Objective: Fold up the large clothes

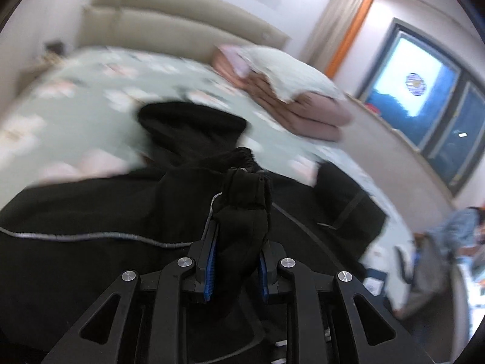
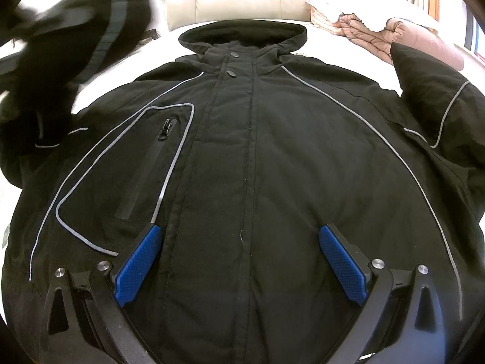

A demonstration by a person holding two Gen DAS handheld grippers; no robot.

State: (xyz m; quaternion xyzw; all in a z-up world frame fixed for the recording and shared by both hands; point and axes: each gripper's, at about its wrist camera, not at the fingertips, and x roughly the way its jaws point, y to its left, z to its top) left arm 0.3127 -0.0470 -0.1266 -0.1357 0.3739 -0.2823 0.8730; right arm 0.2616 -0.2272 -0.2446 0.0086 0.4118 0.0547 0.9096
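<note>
A large black hooded jacket (image 2: 257,157) with grey piping lies front up on the bed, hood at the far end. My right gripper (image 2: 241,236) is open and empty, its blue pads (image 2: 142,257) just above the jacket's lower front. My left gripper (image 1: 239,212) is shut on the jacket's black sleeve cuff (image 1: 242,200) and holds it above the jacket. In the right wrist view that raised sleeve (image 2: 75,39) is blurred at the upper left. The other sleeve (image 2: 430,85) lies at the right.
The bed (image 1: 75,112) has a pale patterned sheet and a beige padded headboard (image 2: 242,3). A folded pink quilt (image 2: 418,36) with a white pillow on it lies at the bed's far right. A window (image 1: 424,88) and curtain are at the right.
</note>
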